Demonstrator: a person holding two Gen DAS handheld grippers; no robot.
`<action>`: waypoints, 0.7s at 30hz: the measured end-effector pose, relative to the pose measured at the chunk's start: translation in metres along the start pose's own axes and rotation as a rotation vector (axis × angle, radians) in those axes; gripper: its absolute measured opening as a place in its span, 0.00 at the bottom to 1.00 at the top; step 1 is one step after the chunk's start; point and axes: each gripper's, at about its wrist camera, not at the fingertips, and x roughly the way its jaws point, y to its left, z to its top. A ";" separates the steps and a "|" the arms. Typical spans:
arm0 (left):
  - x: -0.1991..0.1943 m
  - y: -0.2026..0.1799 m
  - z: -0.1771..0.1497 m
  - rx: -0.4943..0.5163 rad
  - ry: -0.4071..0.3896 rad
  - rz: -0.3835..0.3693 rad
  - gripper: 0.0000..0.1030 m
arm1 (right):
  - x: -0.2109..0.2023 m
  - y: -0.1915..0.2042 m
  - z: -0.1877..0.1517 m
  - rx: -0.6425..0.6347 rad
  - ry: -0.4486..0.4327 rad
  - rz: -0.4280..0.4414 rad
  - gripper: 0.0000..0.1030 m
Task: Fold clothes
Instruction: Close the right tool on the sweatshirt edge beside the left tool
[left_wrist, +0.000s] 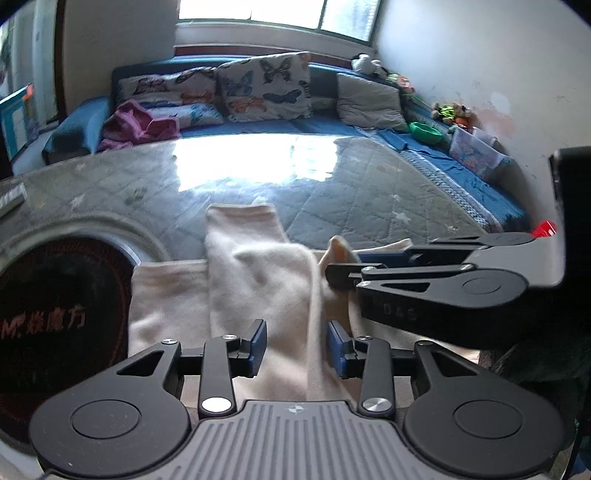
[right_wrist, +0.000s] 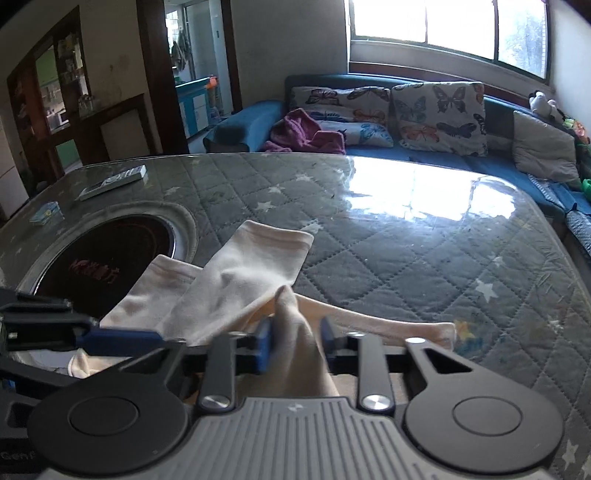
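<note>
Left wrist view: my left gripper (left_wrist: 295, 347) sits low over the near edge of the table (left_wrist: 369, 192), pointing toward the far sofa (left_wrist: 258, 125). Its blue pads (left_wrist: 258, 343) stand apart, jaws open, with a ridge of the cream garment (left_wrist: 255, 273) running up between them; I can't tell if either pad touches the cloth. The garment lies on the table just ahead, one sleeve-like strip reaching far toward the window glare. Only this view shows my right gripper (left_wrist: 345, 275) from the side, coming in from the right, level with the table, tips at a lifted peak of cloth. Whether those jaws pinch it is hard to read from here. Round dark burner (left_wrist: 55, 314) with red lettering sits on the left, partly under the garment's left edge.

Right wrist view: my right gripper (right_wrist: 295, 343) also points across the table (right_wrist: 443, 258) toward the sofa (right_wrist: 406, 155). Jaws partly closed around a bunched fold of the cream garment (right_wrist: 243, 273), which rises between the pads (right_wrist: 264, 343) and looks held. This view shows what the other doesn't: a second strip trailing right along the near edge, two remotes (right_wrist: 114, 181) far left, and a doorway beyond. My left gripper (right_wrist: 122, 338) pokes in from the left, its blue pad against the garment's near left part. Burner (right_wrist: 110, 262) lies left, just beside the cloth.
</note>
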 end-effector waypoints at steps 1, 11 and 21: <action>0.001 -0.002 0.001 0.010 0.000 -0.008 0.36 | -0.002 -0.001 0.000 0.006 -0.006 0.002 0.13; 0.004 0.002 0.000 0.020 -0.008 -0.026 0.04 | -0.043 -0.010 -0.006 0.032 -0.105 -0.057 0.08; -0.038 0.026 -0.014 -0.057 -0.081 0.021 0.03 | -0.093 -0.027 -0.026 0.092 -0.176 -0.127 0.08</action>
